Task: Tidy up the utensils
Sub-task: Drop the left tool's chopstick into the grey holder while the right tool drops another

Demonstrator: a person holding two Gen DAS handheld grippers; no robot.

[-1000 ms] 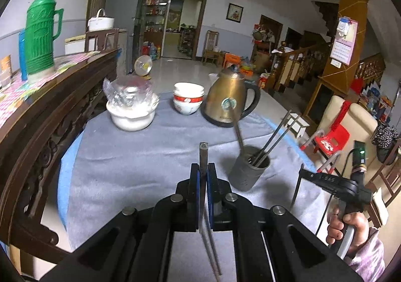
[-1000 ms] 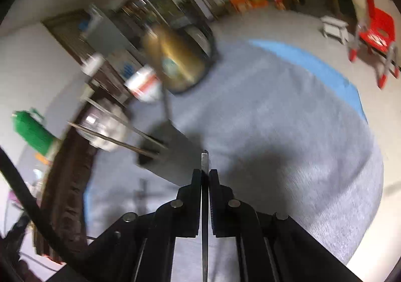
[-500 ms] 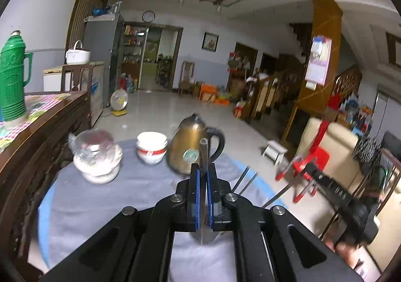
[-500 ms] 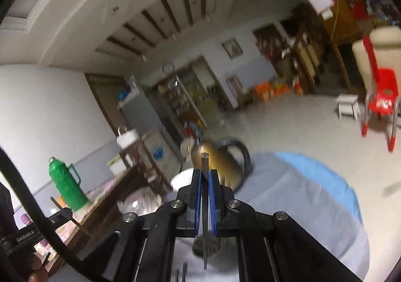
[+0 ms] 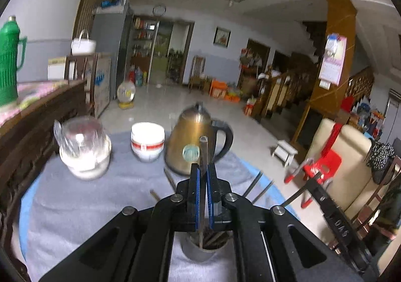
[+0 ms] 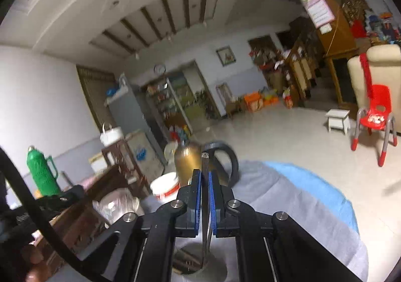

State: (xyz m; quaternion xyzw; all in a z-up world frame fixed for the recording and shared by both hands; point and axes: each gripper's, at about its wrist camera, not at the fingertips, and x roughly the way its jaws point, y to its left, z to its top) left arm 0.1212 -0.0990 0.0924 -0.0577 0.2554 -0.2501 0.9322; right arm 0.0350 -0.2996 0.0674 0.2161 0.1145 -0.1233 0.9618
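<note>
Left wrist view: left gripper (image 5: 203, 176), fingers closed on a dark chopstick (image 5: 203, 149) held upright, its lower end dipping into the grey utensil holder (image 5: 204, 252) directly below, apparently for a straight drop. More sticks lean in the holder. Brass kettle (image 5: 193, 141), stacked bowls (image 5: 147, 141) and a covered bowl (image 5: 84, 149) stand behind on the grey-clothed desk (image 5: 75, 206), clear of the work. The other gripper (image 5: 333, 209) shows at right.

Right wrist view: right gripper (image 6: 205, 181), fingers clamped on a second chopstick (image 6: 205, 164), also vertical, tip over the same holder (image 6: 198, 269); both seem aligned for insertion.
</note>
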